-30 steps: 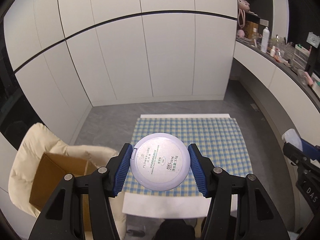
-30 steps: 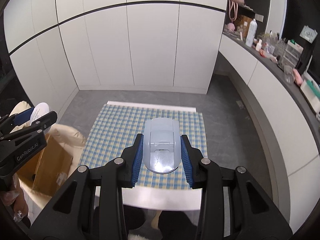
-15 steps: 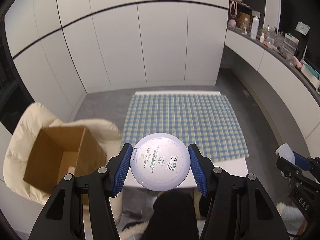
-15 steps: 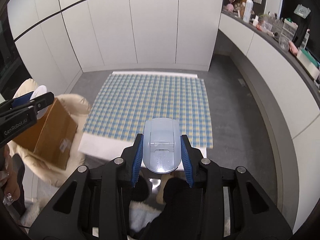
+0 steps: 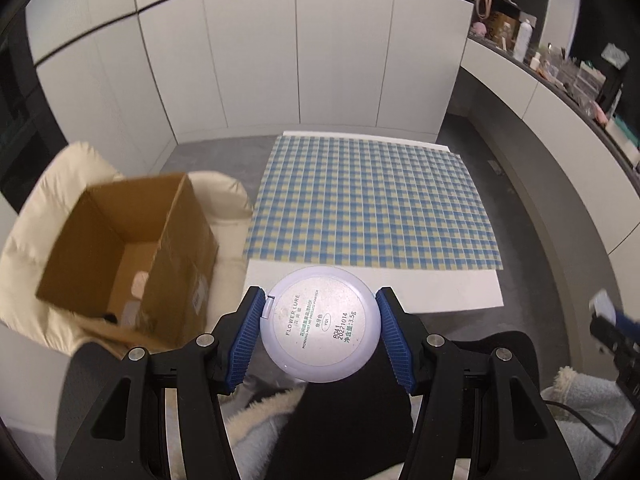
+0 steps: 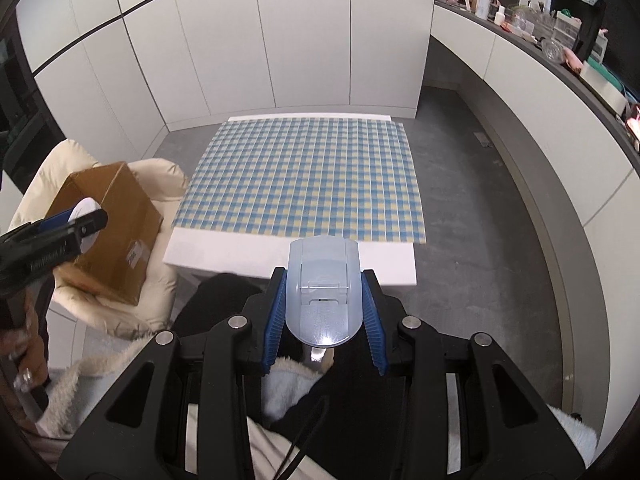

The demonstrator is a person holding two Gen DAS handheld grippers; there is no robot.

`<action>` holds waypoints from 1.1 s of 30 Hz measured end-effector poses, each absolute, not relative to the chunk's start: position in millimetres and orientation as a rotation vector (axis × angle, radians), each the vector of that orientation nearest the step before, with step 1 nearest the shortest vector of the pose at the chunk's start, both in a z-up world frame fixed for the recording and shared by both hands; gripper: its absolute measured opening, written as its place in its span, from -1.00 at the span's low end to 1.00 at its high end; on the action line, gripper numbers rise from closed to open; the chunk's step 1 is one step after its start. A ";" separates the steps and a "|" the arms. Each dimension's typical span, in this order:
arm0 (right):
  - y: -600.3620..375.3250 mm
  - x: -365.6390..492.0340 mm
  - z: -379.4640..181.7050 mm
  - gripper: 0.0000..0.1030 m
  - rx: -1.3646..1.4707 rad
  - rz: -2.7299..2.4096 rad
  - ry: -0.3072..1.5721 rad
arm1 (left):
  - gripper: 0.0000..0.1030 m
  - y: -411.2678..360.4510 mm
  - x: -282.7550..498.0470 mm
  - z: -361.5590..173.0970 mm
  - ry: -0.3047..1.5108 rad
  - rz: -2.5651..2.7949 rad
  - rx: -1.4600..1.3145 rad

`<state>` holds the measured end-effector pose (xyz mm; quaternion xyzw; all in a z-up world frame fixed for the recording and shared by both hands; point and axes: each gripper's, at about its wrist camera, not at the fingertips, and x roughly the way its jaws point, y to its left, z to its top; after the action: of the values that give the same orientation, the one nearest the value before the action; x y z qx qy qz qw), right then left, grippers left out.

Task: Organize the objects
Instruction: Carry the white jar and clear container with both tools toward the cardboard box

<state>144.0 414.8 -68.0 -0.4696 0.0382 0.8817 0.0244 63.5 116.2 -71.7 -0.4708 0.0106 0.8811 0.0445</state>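
Left gripper point(image 5: 320, 330): fingers clamped on round powder compact point(image 5: 319, 324), edge-held for release | Right gripper point(image 6: 323, 308): fingers clamped on translucent blue flip-top case point(image 6: 322, 290) | Cardboard box point(image 5: 120, 248): open, left of fingers, likely destination | Desk point(image 6: 280, 258): ahead.

White table point(image 6: 280, 258); checked cloth point(image 6: 304, 176) flat on top.

1 compact point(image 5: 320, 324), 1 case point(image 6: 323, 292), 1 box point(image 5: 132, 248)
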 end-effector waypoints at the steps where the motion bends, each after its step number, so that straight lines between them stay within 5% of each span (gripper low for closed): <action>1: 415.5 152.3 -70.7 -0.27 -1.452 2.727 0.120 | 0.11 113.9 66.2 -73.6 0.028 2.694 -1.444; 13: 441.3 205.7 -103.1 -0.27 -1.550 2.597 0.241 | 0.11 95.2 91.6 -86.9 0.061 2.715 -1.456; 33: 412.9 169.2 -90.3 -0.27 -1.561 2.702 0.054 | 0.11 39.6 88.5 -95.3 -0.189 2.779 -1.536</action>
<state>169.2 412.9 -90.3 -0.5001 0.0174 0.8658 0.0103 88.5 39.6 -95.3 -0.4827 -0.0594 0.8735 -0.0195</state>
